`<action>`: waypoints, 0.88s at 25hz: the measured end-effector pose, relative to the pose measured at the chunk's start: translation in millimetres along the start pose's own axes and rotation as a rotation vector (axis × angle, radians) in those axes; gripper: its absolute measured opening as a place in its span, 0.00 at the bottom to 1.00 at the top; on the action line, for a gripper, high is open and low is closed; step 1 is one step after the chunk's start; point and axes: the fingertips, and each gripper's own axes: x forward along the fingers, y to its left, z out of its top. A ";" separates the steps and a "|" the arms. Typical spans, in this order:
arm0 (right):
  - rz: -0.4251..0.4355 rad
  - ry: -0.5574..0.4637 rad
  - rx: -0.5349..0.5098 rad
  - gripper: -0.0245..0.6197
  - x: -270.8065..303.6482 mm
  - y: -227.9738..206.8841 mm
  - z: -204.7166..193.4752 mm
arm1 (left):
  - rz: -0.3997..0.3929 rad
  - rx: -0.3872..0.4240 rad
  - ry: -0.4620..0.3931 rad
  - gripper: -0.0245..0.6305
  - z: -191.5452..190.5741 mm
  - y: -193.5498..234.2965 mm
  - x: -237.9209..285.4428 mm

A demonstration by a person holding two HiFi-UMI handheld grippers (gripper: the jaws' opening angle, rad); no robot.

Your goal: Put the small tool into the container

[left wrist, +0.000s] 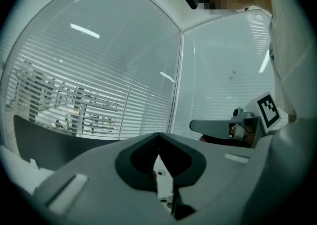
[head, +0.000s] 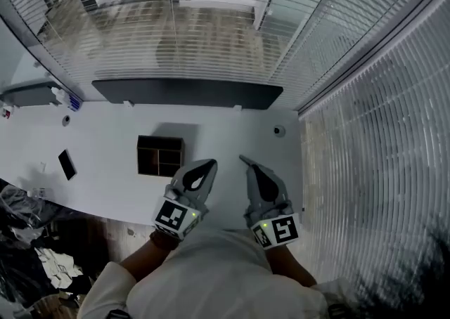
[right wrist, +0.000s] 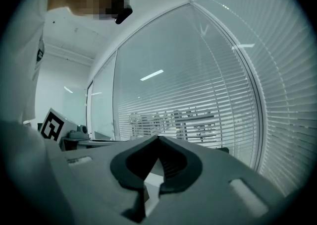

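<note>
Two grey plastic units, left gripper (head: 209, 164) and right gripper (head: 245, 161). Each tapers to a point. Black ribbed pads (left wrist: 141, 152) line a teardrop-shaped opening. Each carries a marker cube, the left cube (head: 174, 216) and the right cube (head: 278, 230), with white faces and black square patterns. A green light (head: 185, 206) sits beside each cube. Pale rectangular tab (left wrist: 64, 194) on the grey housing. Person wears a light long-sleeved top, sleeve (head: 130, 272). Dark cuff (head: 164, 240) at the left wrist.

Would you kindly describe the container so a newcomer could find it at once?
Start at the white table by the blinds. Just left of the left gripper's tip sits the container, a dark brown open box. It alone is split into compartments.
</note>
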 end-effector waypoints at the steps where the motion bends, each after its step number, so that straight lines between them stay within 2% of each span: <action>1: 0.002 0.009 -0.011 0.04 1.2 -0.3 -2.7 | -0.006 0.006 0.011 0.04 -4.8 0.6 1.8; 5: -0.005 0.033 -0.032 0.04 0.3 -8.5 1.2 | -0.022 0.030 0.011 0.04 -3.3 -4.5 12.6; 13: -0.048 0.101 -0.025 0.04 -0.9 -20.5 -27.1 | -0.055 0.004 0.066 0.04 -31.4 -10.0 27.9; 19: -0.083 0.175 -0.070 0.04 -7.0 -39.9 -54.9 | -0.075 -0.007 0.112 0.04 -53.1 -14.7 44.4; 22: -0.096 0.206 -0.066 0.04 -9.3 -50.8 -75.3 | -0.092 -0.044 0.159 0.04 -75.9 -16.5 54.2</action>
